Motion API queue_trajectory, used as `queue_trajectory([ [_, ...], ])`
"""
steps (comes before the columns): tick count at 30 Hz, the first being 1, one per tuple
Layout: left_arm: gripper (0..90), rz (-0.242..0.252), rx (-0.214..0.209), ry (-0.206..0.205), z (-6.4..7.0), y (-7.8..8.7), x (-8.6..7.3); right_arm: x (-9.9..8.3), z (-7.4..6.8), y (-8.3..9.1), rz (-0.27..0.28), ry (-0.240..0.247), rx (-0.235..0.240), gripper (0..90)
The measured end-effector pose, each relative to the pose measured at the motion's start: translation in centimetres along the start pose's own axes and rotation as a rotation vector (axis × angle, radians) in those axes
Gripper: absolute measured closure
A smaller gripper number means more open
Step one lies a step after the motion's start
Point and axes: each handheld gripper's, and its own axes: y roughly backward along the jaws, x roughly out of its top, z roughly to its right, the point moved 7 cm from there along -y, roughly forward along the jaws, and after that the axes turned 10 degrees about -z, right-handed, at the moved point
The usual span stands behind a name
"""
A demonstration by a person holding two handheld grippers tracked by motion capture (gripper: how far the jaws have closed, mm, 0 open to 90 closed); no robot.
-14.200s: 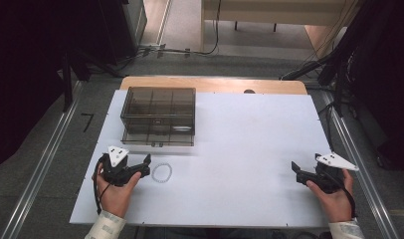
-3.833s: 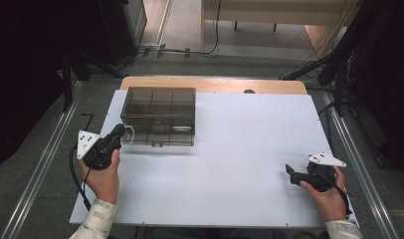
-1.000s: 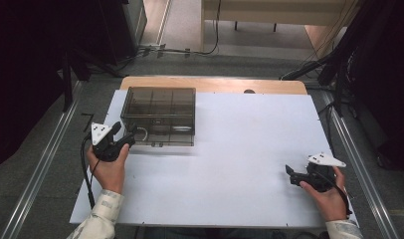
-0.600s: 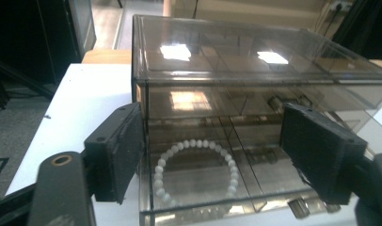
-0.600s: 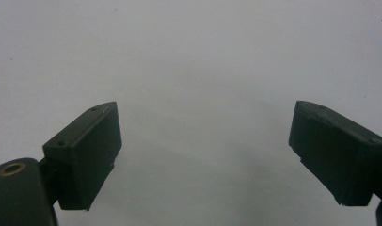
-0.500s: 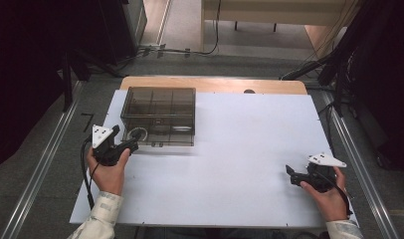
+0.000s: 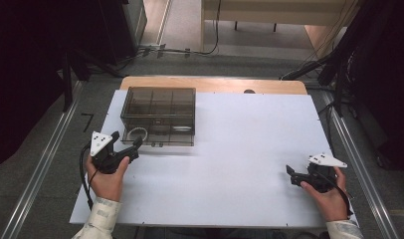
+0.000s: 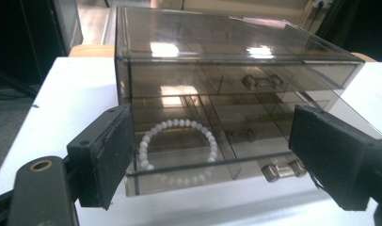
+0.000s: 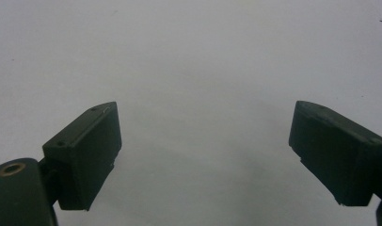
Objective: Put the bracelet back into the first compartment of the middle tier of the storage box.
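Although the white bead bracelet already lies inside the pulled-out bottom drawer of the smoky plastic box, at the drawer's left end, the drawer is not shut, and this is where trouble may come. The left gripper stands just in front of it with its fingers wide open and holding nothing. If it pushes on one corner, I think the drawer may go in crooked and jam, or the light box may slide away on the smooth sheet. A bead lying high could also catch under the upper drawer.

The right gripper, also open and empty, rests well apart at the near right of the desk. The desk carries a white cover; beyond it are a grey floor, cables and dark furniture.
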Motion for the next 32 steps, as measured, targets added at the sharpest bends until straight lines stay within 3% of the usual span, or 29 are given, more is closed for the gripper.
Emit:
queue_trajectory([
  [16, 8.3, -0.016, -0.030, 0.001, 0.5, 1.0, -1.3, 0.0, 0.0, 0.0, -0.001, -0.001, 0.001, 8.4],
  [25, 4.9, -0.031, -0.039, -0.025, 1.2, 1.5, -1.8, 0.0, 0.0, 0.0, -0.003, -0.001, 0.000, 8.4],
  [32, 1.5, -0.061, -0.059, -0.069, 1.6, 1.6, -2.6, 0.0, 0.0, 0.0, -0.001, 0.000, 0.001, 8.4],
])
